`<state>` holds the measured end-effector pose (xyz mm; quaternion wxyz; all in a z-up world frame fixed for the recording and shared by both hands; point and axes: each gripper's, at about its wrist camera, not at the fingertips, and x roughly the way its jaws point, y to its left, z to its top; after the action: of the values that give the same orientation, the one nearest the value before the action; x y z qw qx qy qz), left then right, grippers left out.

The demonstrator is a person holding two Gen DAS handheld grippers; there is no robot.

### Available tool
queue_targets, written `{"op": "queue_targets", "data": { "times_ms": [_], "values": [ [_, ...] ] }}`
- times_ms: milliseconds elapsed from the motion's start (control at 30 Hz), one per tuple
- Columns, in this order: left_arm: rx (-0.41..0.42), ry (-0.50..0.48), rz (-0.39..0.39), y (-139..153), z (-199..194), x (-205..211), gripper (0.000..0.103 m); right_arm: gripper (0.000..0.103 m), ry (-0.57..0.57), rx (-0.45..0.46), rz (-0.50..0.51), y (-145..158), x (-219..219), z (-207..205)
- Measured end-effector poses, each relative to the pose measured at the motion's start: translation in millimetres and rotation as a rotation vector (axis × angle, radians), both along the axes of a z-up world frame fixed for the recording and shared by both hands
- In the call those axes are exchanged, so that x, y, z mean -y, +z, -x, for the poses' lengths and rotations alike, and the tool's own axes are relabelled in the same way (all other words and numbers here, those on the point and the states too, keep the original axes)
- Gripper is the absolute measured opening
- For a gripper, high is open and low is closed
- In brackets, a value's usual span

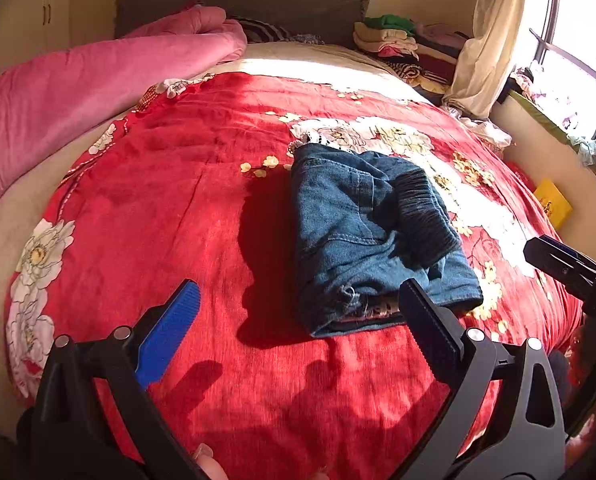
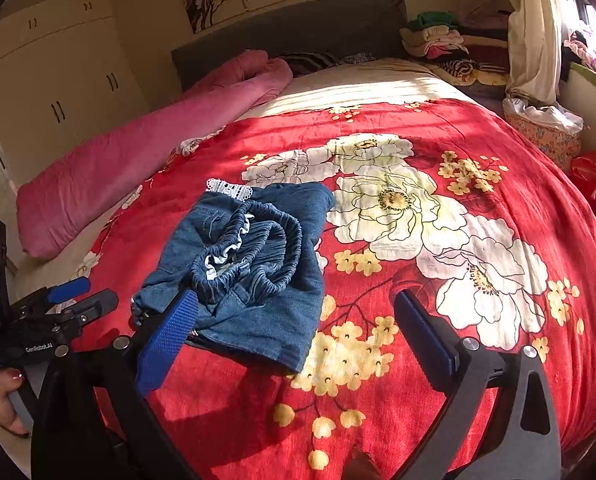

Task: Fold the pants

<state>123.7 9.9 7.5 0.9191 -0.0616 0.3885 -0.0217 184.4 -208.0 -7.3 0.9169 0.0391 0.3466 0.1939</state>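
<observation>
The folded pants (image 1: 372, 236) are lying on the red blanket (image 1: 186, 200), just ahead of both grippers. The left gripper (image 1: 302, 304) and right gripper (image 2: 298, 312) are hovering with jaws spread, gripping nothing.

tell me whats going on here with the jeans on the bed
A person is folding pants with a handheld tool in each hand. The blue denim pants lie in a compact folded bundle on the red floral blanket, elastic waistband on top. Both the left tool and the right tool are open and hold nothing, hovering at the near edge of the bundle. The fold looks mostly done.
</observation>
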Motion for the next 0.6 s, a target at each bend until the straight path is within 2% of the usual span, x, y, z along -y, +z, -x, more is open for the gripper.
{"op": "queue_targets", "data": {
  "times_ms": [300,600],
  "values": [
    [0.006,-0.002,-0.028,-9,40,13,0.093,0.098,-0.040,0.028,0.041,-9,2,37],
    [0.002,-0.002,-0.022,-23,53,19,0.093,0.098,-0.066,-0.016,0.023,-35,8,53]
  ]
}}
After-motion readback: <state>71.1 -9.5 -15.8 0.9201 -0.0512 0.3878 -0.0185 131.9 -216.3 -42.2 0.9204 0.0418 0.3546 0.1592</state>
